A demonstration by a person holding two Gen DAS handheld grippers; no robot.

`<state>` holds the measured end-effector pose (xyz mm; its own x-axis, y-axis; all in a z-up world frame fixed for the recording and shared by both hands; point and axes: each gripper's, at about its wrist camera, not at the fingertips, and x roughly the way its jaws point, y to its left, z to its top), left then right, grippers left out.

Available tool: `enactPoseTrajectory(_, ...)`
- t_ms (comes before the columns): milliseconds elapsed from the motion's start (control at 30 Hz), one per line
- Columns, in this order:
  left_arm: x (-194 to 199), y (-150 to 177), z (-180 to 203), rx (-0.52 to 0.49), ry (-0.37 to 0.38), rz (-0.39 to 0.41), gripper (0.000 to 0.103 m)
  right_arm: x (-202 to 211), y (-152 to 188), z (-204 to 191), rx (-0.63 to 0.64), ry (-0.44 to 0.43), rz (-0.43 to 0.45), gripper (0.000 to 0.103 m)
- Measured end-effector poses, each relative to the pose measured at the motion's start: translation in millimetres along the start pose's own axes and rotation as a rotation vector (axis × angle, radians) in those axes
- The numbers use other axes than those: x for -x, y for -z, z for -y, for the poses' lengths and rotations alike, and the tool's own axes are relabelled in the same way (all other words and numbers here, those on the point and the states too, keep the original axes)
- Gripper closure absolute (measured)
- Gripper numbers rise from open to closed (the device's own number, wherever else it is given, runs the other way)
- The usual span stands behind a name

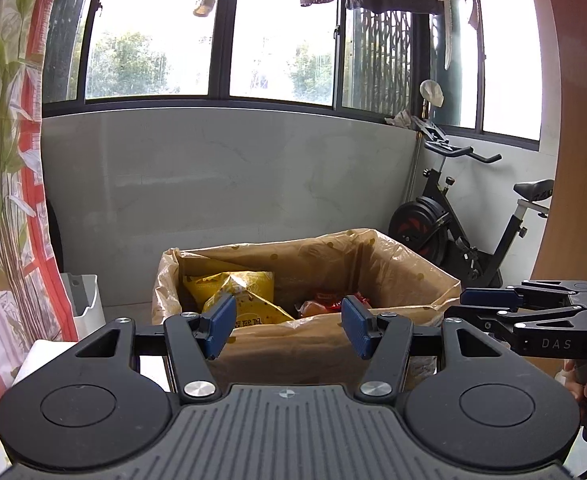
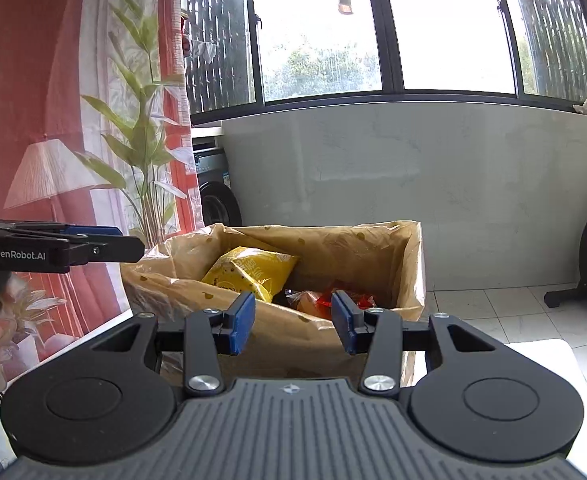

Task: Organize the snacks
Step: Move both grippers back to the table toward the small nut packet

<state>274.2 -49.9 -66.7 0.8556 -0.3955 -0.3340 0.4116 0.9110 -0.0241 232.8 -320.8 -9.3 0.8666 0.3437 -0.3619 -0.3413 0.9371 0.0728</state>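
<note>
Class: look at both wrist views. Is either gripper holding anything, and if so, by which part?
Nothing is held. The left gripper and right gripper are both open and empty, in front of the lined box of snacks.

Yellow snack bag (image 1: pixel 235 294) leans tilted at left-back inside plastic-lined cardboard box (image 1: pixel 421 276); red/orange snack pkt (image 1: pixel 325 304) lies lower, at right, near box bottom, box open-topped

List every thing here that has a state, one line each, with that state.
left claw: open, empty, held before the box.
right claw: open, empty.
lined box: open-topped, plastic liner folded over the rim.
yellow snack bag: in the box, tilted.
red snack packet: low in the box.
</note>
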Motion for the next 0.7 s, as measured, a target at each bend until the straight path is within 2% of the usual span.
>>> enactPoseTrajectory(167, 15, 29, -5, 0.056, -0.016, -0.030, 0.043, 15, 23, -9, -0.016, -0.026, -0.035, 0.057)
enactPoseTrajectory(367, 7, 64, -8, 0.114, -0.016, -0.112, 0.043, 10, 55, -18, -0.001, -0.029, -0.116, 0.057)
enactPoseTrajectory(500, -4, 82, -12, 0.131, -0.025, -0.162, 0.044, -9, 83, -17, 0.011, -0.020, -0.211, 0.057)
enactPoseTrajectory(700, -14, 100, -20, 0.147, -0.044, -0.215, 0.045, -52, 133, -23, 0.108, 0.001, -0.421, 0.057)
